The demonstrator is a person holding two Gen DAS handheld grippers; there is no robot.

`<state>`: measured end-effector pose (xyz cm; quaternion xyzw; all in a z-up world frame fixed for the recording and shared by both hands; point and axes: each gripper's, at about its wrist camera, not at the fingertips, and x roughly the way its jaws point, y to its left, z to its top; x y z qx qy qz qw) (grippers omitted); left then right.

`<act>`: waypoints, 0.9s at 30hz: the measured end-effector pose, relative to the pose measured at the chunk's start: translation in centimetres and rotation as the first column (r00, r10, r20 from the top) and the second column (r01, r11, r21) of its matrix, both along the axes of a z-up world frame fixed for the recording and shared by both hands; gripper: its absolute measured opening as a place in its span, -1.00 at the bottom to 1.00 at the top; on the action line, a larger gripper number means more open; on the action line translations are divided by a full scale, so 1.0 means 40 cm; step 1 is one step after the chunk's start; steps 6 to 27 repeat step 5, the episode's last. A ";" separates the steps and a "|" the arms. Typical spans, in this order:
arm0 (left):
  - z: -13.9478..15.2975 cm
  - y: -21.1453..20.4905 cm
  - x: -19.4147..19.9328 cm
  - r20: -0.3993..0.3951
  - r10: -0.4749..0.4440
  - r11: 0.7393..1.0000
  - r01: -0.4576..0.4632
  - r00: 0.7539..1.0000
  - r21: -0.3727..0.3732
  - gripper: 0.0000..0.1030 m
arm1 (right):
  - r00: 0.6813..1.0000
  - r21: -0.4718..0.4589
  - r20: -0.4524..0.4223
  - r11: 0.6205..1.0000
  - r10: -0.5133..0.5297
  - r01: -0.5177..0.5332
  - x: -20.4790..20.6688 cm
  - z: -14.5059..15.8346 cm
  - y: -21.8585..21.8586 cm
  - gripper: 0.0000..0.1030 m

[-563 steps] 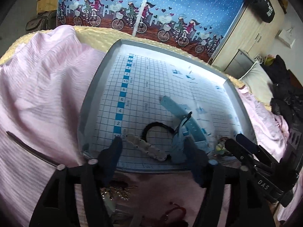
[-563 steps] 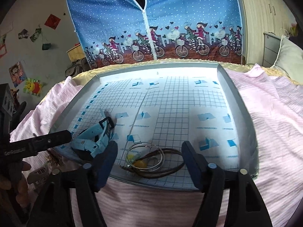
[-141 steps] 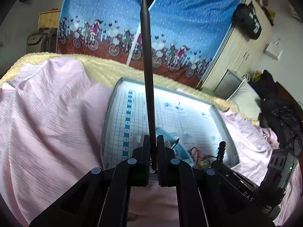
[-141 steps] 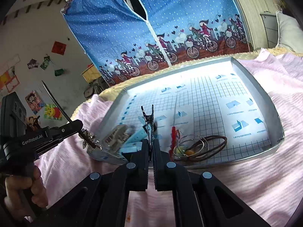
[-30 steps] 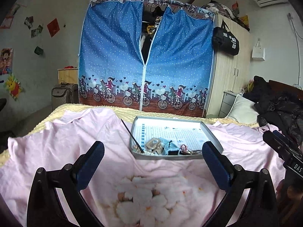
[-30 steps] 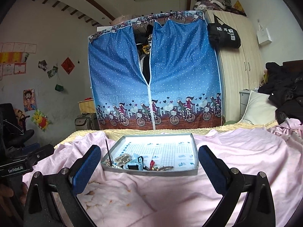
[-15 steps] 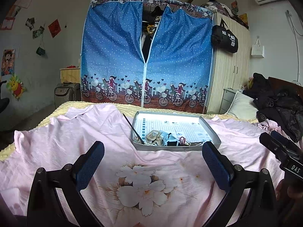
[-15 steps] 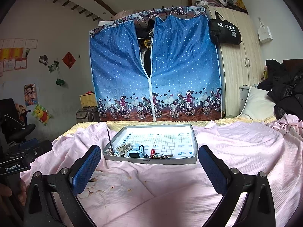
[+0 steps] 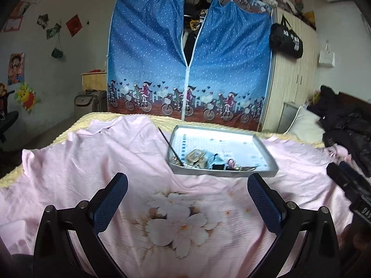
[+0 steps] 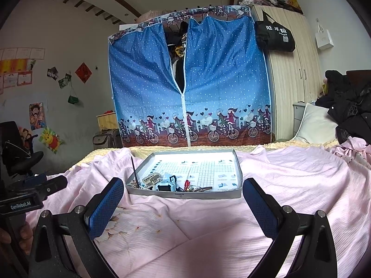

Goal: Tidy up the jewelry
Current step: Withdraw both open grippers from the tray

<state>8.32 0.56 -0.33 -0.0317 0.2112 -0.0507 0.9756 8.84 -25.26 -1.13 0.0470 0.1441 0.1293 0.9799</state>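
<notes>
You are holding both tools well back from the tray (image 10: 185, 194), which is sitting on the pink bedspread (image 10: 289, 185). The left gripper (image 9: 186, 199) is standing with jaws spread wide and nothing between them; the right gripper (image 10: 180, 202) likewise, wide and empty.

The jewelry pile (image 10: 171, 184) is lying bunched along the tray's near edge, with a thin dark hair stick (image 10: 135, 172) leaning up out of the near left corner. Nothing loose is showing on the bedspread, so my judgement is that collecting is finished or nearly so. If anything remains, you are needing to close in on the tray again and spread the heap over its bare gridded floor.

Individual pieces are too small and tangled to identify. The left view is blurring slightly. The near tray wall is hiding what lies lowest.
</notes>
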 end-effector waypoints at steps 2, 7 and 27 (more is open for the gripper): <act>-0.002 -0.002 -0.001 -0.003 -0.004 1.000 0.004 1.000 -0.004 0.97 | 1.000 0.000 -0.003 1.000 0.001 -0.001 0.001 -0.004 0.000 1.00; -0.003 -0.004 -0.007 0.013 0.004 1.000 -0.004 1.000 0.009 0.97 | 1.000 -0.001 -0.006 1.000 0.002 -0.002 0.002 -0.006 0.000 1.00; -0.003 -0.004 -0.007 0.013 0.004 1.000 -0.004 1.000 0.009 0.97 | 1.000 -0.001 -0.006 1.000 0.002 -0.002 0.002 -0.006 0.000 1.00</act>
